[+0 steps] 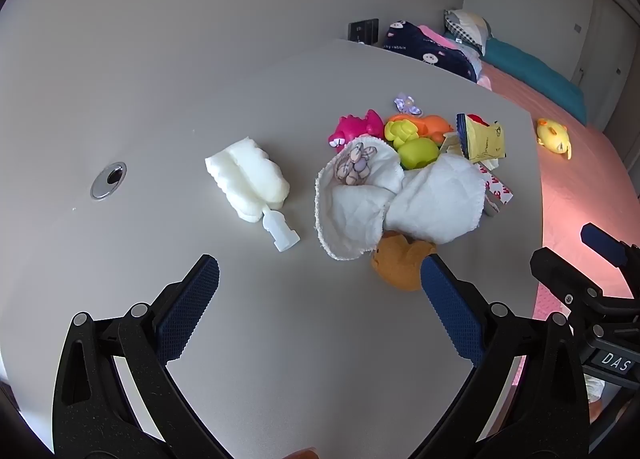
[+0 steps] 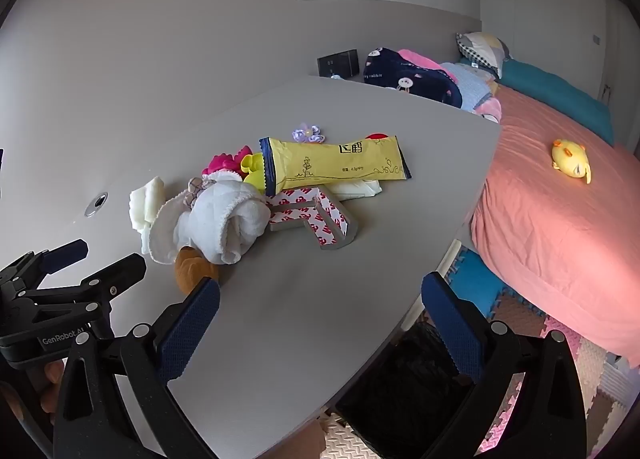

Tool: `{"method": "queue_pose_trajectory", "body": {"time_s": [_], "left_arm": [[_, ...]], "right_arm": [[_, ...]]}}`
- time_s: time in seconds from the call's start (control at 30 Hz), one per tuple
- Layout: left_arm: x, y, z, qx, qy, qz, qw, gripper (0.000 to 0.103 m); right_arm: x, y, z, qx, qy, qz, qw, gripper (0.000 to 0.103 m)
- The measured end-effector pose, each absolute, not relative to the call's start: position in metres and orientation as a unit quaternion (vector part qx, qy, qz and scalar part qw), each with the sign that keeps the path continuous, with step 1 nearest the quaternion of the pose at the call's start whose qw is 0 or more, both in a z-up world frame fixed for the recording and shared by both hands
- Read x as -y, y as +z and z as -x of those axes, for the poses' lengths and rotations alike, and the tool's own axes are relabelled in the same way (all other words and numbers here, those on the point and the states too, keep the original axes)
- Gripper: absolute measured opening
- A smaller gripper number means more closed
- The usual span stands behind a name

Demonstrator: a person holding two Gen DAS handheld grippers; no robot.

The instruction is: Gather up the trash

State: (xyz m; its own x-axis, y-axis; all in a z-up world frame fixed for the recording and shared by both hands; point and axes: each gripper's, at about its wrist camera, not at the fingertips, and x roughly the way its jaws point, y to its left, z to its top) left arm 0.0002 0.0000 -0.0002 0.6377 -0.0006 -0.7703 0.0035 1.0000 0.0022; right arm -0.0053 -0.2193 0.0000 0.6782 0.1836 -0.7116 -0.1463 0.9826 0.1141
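Jaws on both grippers stand wide apart and hold nothing. The left gripper (image 1: pixel 319 291) hovers over the near part of the tabletop (image 1: pixel 180 107); the right gripper (image 2: pixel 320 307) hovers over the near right corner of the tabletop.

Task progress, as a judgement: collection has not visibly begun. All likely trash lies on the tabletop, and no item is gripped.

Items, left to right in the left wrist view:
- A cable grommet (image 1: pixel 108 181) sits near the left edge.
- A white sponge brush (image 1: pixel 250 187) lies toward the middle.
- A white cloth (image 1: pixel 400 199) lies crumpled at the centre, over a brown plush toy (image 1: pixel 400 263) and against coloured plastic toys (image 1: pixel 400 135).
- A yellow snack wrapper (image 1: pixel 484 137) and red-printed tape backing (image 1: pixel 498 189) lie toward the right edge. These two are the probable trash.

View differences:
- The left wrist view shows the whole brush and the grommet clearly; the wrapper appears end-on and mostly hidden.
- The right wrist view shows the yellow snack wrapper (image 2: pixel 336 165) full length, resting atop the folded tape backing (image 2: pixel 316 219), with a pale packet beneath.
- Only the right wrist view shows a dark bin (image 2: pixel 404 383) on the floor below the near right corner, a likely destination.
- Both views show a yellow plush toy (image 2: pixel 570 159) on the bed, well apart from the tabletop.
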Motion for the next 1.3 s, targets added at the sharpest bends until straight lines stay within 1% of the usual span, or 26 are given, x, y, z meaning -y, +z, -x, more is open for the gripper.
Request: {"method": "queue_pose_trajectory", "body": {"time_s": [1.3], "left_arm": [[0.0037, -0.0072, 0.0014, -0.43, -0.003, 0.0, 0.903, 0.097]], "right_arm": [[0.2253, -0.0011, 0.0084, -0.393, 0.088, -0.029, 0.915, 0.1]]}}
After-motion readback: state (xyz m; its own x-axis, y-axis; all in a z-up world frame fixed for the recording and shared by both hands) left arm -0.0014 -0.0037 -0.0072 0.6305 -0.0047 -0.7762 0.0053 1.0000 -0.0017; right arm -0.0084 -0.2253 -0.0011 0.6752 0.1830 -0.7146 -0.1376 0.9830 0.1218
